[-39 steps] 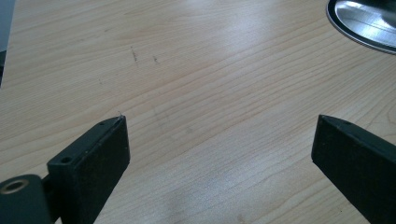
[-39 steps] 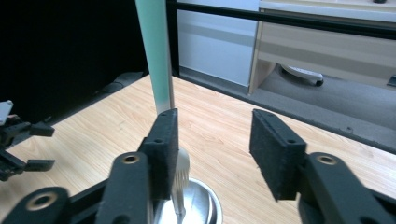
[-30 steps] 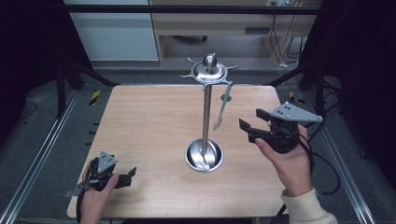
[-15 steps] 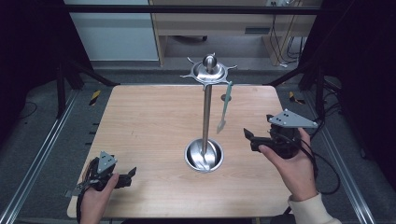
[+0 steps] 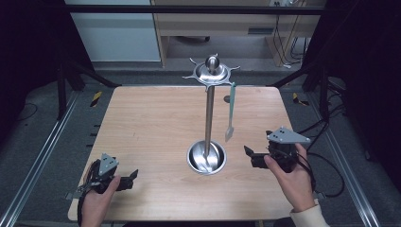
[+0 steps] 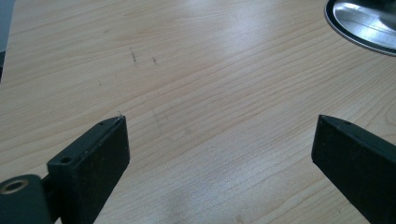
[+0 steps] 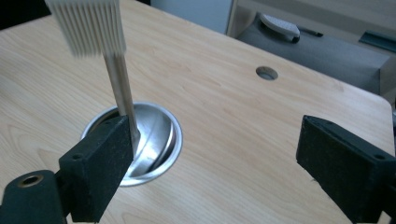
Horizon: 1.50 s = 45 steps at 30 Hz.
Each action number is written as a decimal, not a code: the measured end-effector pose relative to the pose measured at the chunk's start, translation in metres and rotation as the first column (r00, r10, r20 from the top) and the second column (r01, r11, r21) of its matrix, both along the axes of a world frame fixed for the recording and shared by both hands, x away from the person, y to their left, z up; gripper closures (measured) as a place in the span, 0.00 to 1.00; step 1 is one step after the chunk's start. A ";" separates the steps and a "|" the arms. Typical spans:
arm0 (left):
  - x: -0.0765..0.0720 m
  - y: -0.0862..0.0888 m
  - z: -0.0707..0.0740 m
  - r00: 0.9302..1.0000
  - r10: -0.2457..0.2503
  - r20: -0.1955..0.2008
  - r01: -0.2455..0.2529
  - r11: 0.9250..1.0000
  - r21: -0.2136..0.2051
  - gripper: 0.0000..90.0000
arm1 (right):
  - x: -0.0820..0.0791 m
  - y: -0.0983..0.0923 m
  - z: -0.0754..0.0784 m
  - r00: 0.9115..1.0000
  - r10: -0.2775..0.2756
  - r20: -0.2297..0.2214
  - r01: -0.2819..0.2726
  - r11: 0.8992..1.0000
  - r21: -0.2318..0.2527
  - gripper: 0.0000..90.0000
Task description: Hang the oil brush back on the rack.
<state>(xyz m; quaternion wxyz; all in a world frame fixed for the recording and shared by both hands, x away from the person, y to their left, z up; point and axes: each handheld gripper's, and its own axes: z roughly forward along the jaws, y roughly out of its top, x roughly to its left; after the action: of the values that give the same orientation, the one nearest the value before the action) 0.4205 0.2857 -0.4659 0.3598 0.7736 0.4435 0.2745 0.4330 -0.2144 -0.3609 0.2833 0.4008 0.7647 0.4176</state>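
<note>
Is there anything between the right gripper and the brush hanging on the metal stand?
Nothing visible. The right gripper, jaws open, sits on the table's near right. Only bare wood of the table lies between it and the brush, which hangs from the stand on the gripper's side of the pole, bristle end above the tabletop.

Light: even, from overhead; tabletop bright, surroundings dark.
Glare: sheen on steel bowl.
Focus: near fingers soft.
</note>
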 end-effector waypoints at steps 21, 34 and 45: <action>0.000 0.000 0.000 1.000 -0.002 -0.001 0.002 1.000 0.002 0.04 | 0.023 -0.019 -0.068 0.982 -0.091 -0.163 0.089 0.996 -0.018 0.13; 0.000 0.000 0.000 1.000 0.000 0.001 0.000 1.000 0.001 0.04 | 0.045 -0.028 -0.091 0.968 -0.102 -0.230 0.108 0.994 0.013 0.14; 0.000 0.000 0.000 1.000 0.000 0.000 0.000 1.000 -0.002 0.04 | 0.063 -0.027 -0.104 0.963 -0.100 -0.249 0.109 0.994 0.022 0.14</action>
<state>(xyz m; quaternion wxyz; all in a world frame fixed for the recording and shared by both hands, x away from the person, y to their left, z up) 0.4205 0.2859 -0.4661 0.3603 0.7732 0.4439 0.2742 0.4956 -0.2418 -0.4648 0.2005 0.4945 0.7642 0.3623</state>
